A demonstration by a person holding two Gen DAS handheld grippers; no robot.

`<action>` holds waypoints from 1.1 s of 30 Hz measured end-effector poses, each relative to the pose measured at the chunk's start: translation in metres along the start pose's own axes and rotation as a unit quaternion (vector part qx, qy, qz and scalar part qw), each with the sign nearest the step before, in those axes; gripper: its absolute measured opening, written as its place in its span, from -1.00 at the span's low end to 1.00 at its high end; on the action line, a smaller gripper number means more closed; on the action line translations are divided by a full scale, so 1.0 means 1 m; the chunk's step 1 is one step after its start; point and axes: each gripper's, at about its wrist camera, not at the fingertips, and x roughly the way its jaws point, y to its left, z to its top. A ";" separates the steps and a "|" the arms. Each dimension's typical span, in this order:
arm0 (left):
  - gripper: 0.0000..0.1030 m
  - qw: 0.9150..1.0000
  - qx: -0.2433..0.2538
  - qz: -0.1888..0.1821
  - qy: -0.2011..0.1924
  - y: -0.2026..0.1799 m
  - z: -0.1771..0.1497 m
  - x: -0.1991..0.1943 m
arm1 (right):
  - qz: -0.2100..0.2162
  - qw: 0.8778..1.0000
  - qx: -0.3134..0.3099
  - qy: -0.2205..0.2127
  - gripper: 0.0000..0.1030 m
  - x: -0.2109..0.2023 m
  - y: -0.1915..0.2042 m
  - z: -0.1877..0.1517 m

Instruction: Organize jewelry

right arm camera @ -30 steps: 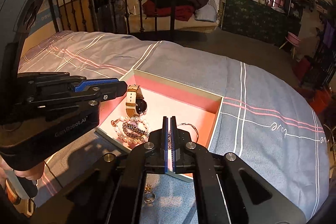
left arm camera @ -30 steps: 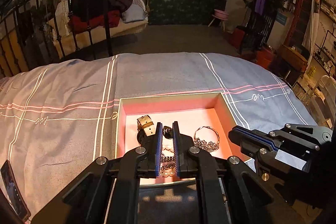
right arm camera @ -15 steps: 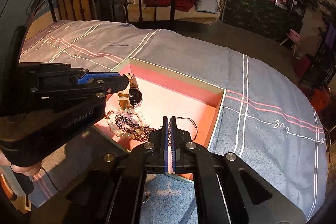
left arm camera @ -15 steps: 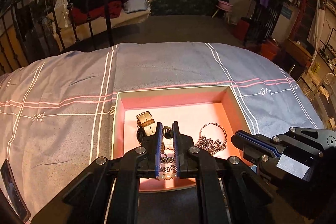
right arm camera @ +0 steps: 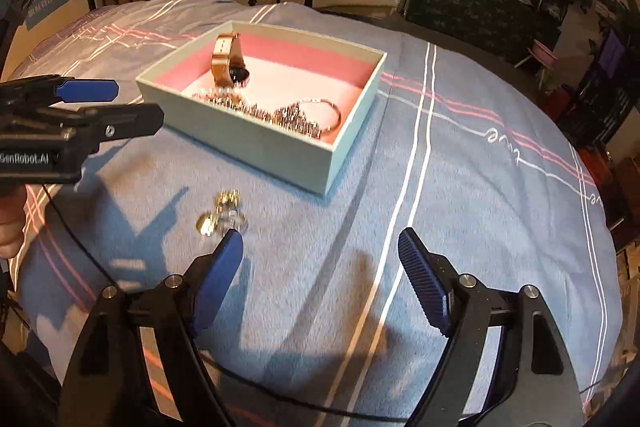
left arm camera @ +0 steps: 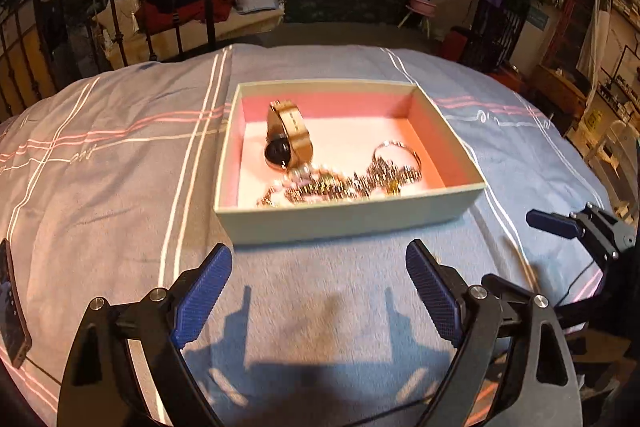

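- The left gripper (left arm camera: 318, 291) is wide open at the bottom of the left wrist view; its blue fingers (left arm camera: 202, 293) hold nothing and hover over the blue bedspread (left arm camera: 120, 195).
- The right gripper (right arm camera: 320, 281) is also wide open and empty, at the bottom of the right wrist view.
- The pale green box (left arm camera: 348, 215) with pink inside lies on the bedspread in the middle of the left wrist view, above the open jaws and apart from them.
- Inside the box, a gold watch (left arm camera: 290, 141) stands on its band at the upper left part.
- A tangle of chains and pearls (left arm camera: 340, 185) lies along the near wall of the box.
- In the right wrist view, small gold rings (right arm camera: 224, 213) lie on the bedspread outside the box, just beside the left finger tip of the right gripper.
- A phone (left arm camera: 10, 307) lies at the left edge of the left wrist view.
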 end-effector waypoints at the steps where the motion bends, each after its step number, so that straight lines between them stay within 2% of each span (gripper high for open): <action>1: 0.63 1.000 0.011 -0.002 0.005 -0.007 -0.008 0.002 | 0.004 1.000 -0.006 0.009 0.54 0.003 0.002 -0.006; 3: 0.56 0.999 0.028 -0.011 0.016 -0.019 -0.019 0.009 | 0.011 0.999 -0.019 0.023 0.53 0.008 0.008 -0.013; 7: 0.41 0.998 0.054 -0.029 0.035 -0.038 -0.026 0.024 | 0.013 0.999 -0.022 0.022 0.51 0.009 0.010 -0.015; 10: 0.37 0.996 0.077 -0.024 0.032 -0.047 -0.024 0.031 | 0.013 0.999 -0.018 0.022 0.51 0.011 0.007 -0.016; 12: 0.35 0.996 0.085 -0.006 0.036 -0.049 -0.022 0.039 | 0.017 1.000 -0.009 0.023 0.52 0.011 0.006 -0.017; 17: 0.30 0.998 0.061 0.008 0.030 -0.034 -0.020 0.038 | 0.018 0.999 -0.017 0.023 0.52 0.012 0.013 -0.012; 22: 0.30 0.998 0.037 0.025 0.031 -0.015 -0.018 0.035 | 0.044 0.998 -0.027 0.021 0.50 0.025 0.027 0.005; 25: 0.26 0.999 0.019 0.026 0.031 -0.005 -0.017 0.032 | 0.070 0.997 -0.030 0.020 0.02 0.031 0.033 0.015; 26: 0.26 0.999 0.014 0.024 0.032 -0.002 -0.017 0.032 | 0.075 0.997 -0.031 0.019 -0.36 0.032 0.034 0.017; 27: 0.26 0.999 0.013 0.023 0.032 -0.001 -0.017 0.031 | 0.076 0.996 -0.032 0.018 -0.61 0.031 0.035 0.018; 33: 0.27 0.999 0.028 0.000 0.026 -0.007 -0.022 0.024 | 0.057 0.998 -0.036 0.007 -0.61 0.017 0.035 0.007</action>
